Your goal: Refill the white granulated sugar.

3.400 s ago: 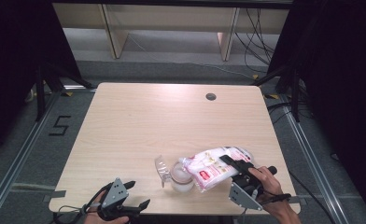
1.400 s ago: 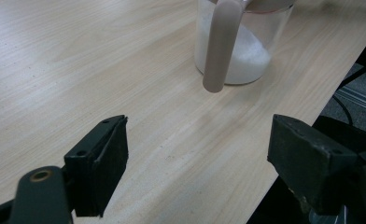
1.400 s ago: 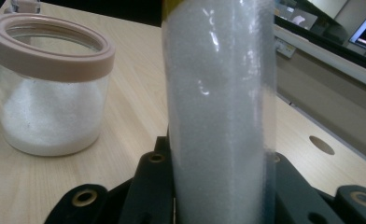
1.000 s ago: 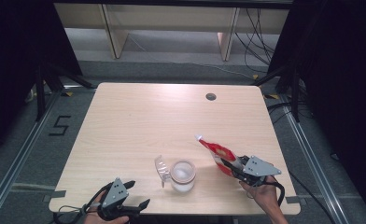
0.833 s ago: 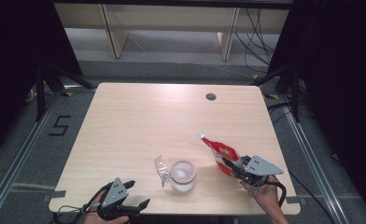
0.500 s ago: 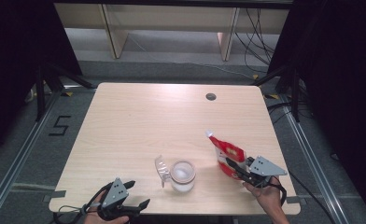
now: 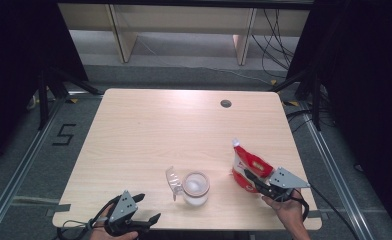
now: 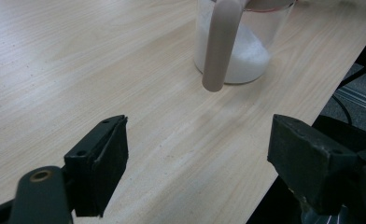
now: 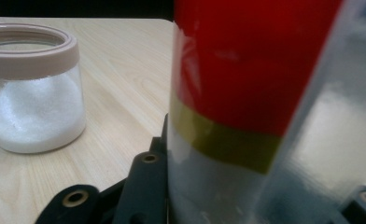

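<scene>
A red and clear pouch (image 7: 249,167) stands upright on the table to the right of a clear jar (image 7: 195,187) holding white powder. The jar's beige flip lid (image 7: 172,180) hangs open on its left side. My right gripper (image 7: 251,179) is closed around the pouch's lower part; its jaws have just been opening a little, with the pouch still between them. In the right gripper view the pouch (image 9: 246,70) stands very close and the jar (image 9: 31,93) is at the left. My left gripper (image 7: 148,207) rests open near the front edge, pointing at the jar (image 8: 244,51) and its lid (image 8: 221,42).
The wooden table (image 7: 149,130) has a cable hole (image 7: 226,103) at the back right. The front edge lies just under both hands. Dark curtains and metal floor rails flank the table.
The pouch left its tilted place over the jar, moved to the right and now stands upright on the table. The right hand moved right with it. The left gripper stayed put.
</scene>
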Motion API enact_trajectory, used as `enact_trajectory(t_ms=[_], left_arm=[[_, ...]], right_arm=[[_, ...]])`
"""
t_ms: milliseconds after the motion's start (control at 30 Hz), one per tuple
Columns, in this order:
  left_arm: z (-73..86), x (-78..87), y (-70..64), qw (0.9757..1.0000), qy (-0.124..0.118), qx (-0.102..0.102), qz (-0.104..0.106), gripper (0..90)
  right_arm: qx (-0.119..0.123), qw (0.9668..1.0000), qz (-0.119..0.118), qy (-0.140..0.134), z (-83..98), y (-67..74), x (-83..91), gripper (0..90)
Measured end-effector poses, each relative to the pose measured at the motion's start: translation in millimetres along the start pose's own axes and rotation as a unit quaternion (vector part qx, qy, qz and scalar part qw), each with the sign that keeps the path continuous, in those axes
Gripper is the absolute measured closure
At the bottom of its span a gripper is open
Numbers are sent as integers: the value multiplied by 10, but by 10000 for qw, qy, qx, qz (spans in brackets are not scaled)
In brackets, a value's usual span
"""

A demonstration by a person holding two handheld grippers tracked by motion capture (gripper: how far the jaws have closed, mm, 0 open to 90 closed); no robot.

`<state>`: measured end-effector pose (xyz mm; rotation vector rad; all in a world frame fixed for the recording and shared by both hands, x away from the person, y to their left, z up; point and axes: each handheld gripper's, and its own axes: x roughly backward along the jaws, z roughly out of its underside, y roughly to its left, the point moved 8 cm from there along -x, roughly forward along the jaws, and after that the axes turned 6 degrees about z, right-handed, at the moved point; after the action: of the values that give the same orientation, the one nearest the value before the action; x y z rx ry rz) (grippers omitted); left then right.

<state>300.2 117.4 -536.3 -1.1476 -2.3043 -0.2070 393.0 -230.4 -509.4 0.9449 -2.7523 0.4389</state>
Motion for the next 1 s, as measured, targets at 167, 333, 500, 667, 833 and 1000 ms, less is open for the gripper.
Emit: enact_trajectory(t_ms=[167, 333, 500, 667, 833, 1000], left_arm=[[-9, -4, -13, 10000, -60, 57, -3, 198], [-3, -7, -11, 10000, -30, 37, 34, 198], [1, -12, 4, 10000, -18, 6, 18, 198], [13, 6, 14, 10000, 71, -37, -14, 198], [0, 6, 23, 9999, 44, -155, 10, 198], [-5, -17, 1, 10000, -70, 64, 0, 198]], right_arm=[[11, 9999, 94, -51, -25, -20, 18, 669], [-45, 9999, 94, 2, -22, 4, 41, 626], [-177, 9998, 71, -41, -42, -5, 89, 554], [-199, 9996, 215, -56, -54, -28, 157, 487], [-178, 9996, 238, 2, -48, -24, 223, 437], [-260, 9991, 318, 110, -43, -26, 308, 409]])
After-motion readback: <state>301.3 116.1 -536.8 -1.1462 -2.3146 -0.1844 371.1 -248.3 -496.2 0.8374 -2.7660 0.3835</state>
